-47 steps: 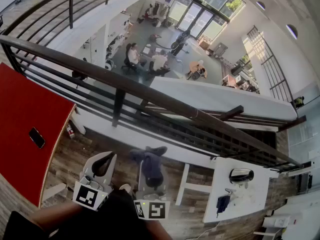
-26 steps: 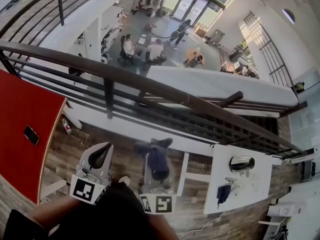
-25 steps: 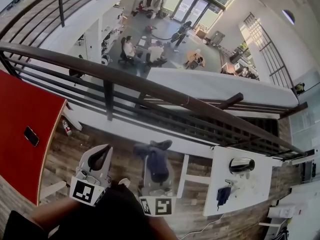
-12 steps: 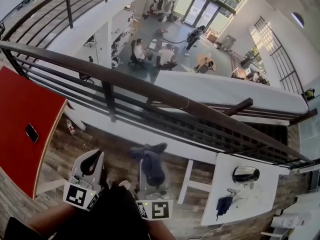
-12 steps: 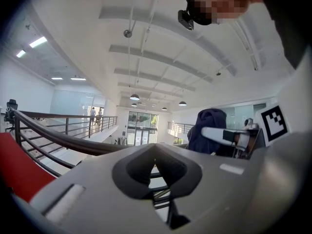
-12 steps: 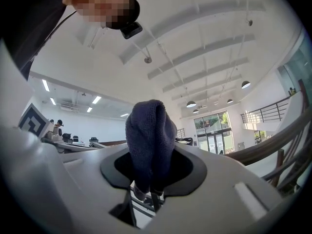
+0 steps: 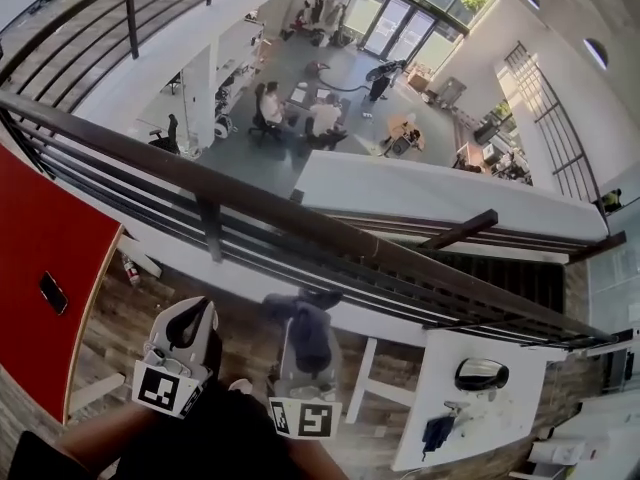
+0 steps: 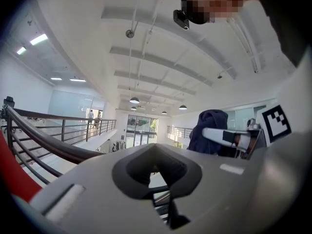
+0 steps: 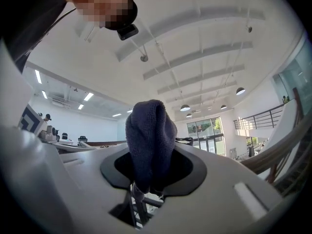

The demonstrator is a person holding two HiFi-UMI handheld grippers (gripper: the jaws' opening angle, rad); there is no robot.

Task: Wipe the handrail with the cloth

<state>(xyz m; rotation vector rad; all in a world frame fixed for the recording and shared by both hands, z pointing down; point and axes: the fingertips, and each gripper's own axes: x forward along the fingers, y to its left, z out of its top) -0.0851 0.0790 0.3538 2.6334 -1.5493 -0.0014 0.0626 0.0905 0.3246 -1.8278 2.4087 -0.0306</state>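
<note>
Since half a second back the red surface (image 7: 50, 238) has slid toward the left edge of the head view and the rail post now sits nearer the grippers; both grippers have stayed low in that view, below the rail. Handrail (image 7: 300, 213): dark brown, smooth, broad flat-topped bar running on a diagonal from upper left to lower right, thinner dark bars parallel beneath it. Left gripper (image 7: 198, 313): white moulded plastic, matte, its two jaws pressed together with nothing in the dark diamond-shaped hollow between them; its own view (image 8: 157, 165) shows the same, the rail (image 8: 53, 143) curving past at left. Right gripper (image 7: 300, 340): same white shell, jaws pinching the cloth (image 7: 305, 318). Cloth is dark navy, nubbly terry-like knit, bunched into a rounded hump that stands up out of the jaws (image 9: 151, 135), loose ends hanging down through the gap. Cloth sits apart from the handrail, not touching it. Black-and-white square markers on the cube of each gripper. Floor (image 7: 130, 308) of grey-brown wood planks. Small dark phone (image 7: 48, 293), flat rectangle, lies on the red surface. White table (image 7: 500, 418) at lower right carries a dark glossy rounded object (image 7: 481, 373).
</note>
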